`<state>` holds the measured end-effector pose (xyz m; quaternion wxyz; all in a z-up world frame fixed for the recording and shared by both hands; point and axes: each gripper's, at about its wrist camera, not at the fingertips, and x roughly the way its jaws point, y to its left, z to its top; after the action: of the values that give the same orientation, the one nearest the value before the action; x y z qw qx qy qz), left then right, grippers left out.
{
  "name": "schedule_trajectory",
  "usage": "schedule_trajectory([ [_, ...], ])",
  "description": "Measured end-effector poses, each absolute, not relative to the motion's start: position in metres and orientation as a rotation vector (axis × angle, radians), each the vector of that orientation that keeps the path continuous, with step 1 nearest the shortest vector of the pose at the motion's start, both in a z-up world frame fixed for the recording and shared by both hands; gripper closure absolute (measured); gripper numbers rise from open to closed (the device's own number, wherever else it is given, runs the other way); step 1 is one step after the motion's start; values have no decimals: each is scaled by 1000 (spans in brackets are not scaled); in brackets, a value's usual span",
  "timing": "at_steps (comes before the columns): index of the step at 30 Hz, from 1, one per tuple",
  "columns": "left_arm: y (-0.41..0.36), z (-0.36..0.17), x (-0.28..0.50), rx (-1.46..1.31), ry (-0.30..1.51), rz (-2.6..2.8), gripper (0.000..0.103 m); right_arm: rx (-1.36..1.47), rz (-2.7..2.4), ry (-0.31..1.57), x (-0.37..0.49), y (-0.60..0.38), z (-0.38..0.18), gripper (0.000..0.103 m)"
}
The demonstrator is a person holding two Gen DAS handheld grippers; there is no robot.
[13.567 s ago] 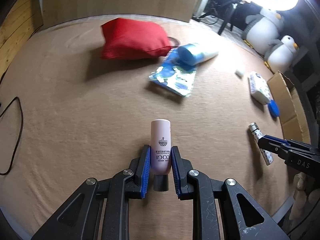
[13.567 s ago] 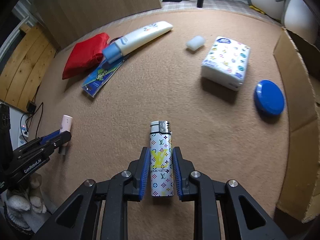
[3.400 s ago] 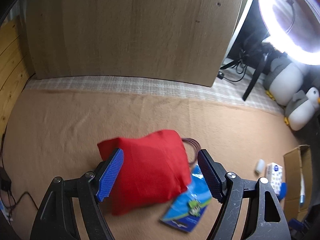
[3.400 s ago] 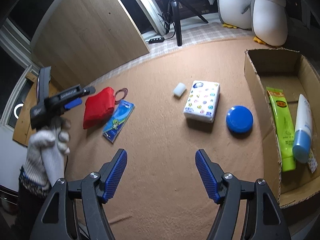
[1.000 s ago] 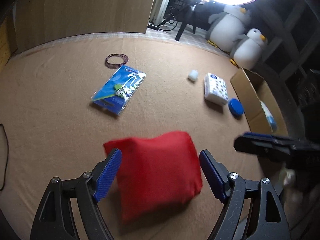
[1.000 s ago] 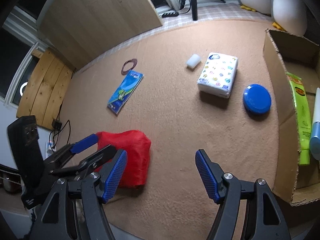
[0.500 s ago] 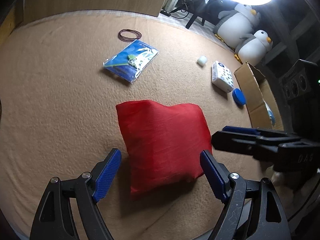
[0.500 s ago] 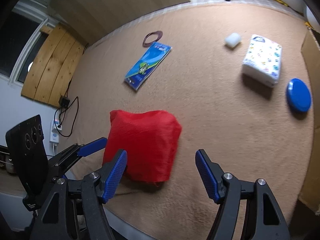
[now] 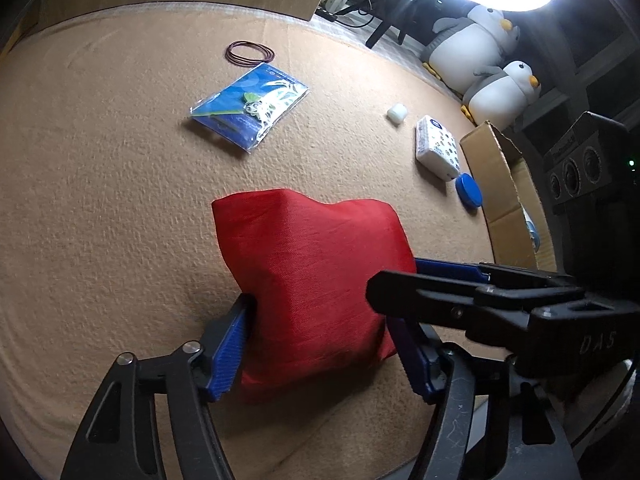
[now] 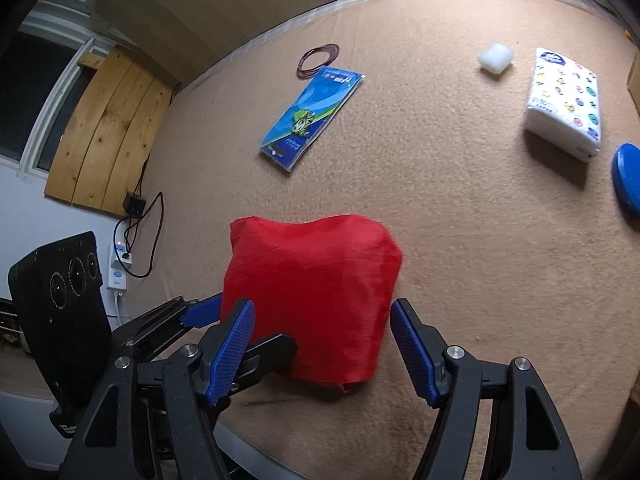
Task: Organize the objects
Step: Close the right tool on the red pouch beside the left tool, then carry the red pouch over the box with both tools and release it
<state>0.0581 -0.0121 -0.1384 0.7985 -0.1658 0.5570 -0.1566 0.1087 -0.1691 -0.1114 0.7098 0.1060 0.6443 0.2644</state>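
Both grippers now meet at the red pouch [image 9: 308, 276], which half a second ago lay free on the brown carpet [image 9: 100, 200] between wide blue pads.

From the left wrist view, the left gripper [image 9: 320, 344] has narrowed around the near end of the pouch: one blue pad presses the left edge, the other sits at the right edge, partly hidden behind the right gripper [image 9: 432, 276], which crosses in from the right side. So the left claw grips the pouch. Farther away lie the blue packet [image 9: 250, 110], the rubber bands [image 9: 250, 53], the tissue pack [image 9: 436, 148], the blue lid [image 9: 469, 191] and the cardboard box [image 9: 500, 184], which already holds some items.

From the right wrist view, the right gripper [image 10: 322, 346] is spread wide, and the pouch [image 10: 308, 292] fills the space between its pads. The right pad stands just beside the cloth, apart from it; the left one is close, contact unclear. The left gripper [image 10: 224, 332] comes in from the left at the pouch's lower edge.

I judge that the pouch is being handed over or lifted with two claws, probably toward the box, and the soft cloth may sag
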Motion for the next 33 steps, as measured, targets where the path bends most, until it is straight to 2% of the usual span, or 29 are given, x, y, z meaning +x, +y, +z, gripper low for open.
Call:
schedule_trajectory([
  [5, -14, -138, 58, -352, 1194, -343, 38, 209, 605, 1424, 107, -160, -110, 44],
  [17, -39, -115, 60, -315, 1156, -391, 41, 172, 593, 1378, 102, -171, -92, 44],
  [33, -145, -56, 89, -203, 1055, -571, 41, 261, 459, 1222, 103, -272, -32, 44],
])
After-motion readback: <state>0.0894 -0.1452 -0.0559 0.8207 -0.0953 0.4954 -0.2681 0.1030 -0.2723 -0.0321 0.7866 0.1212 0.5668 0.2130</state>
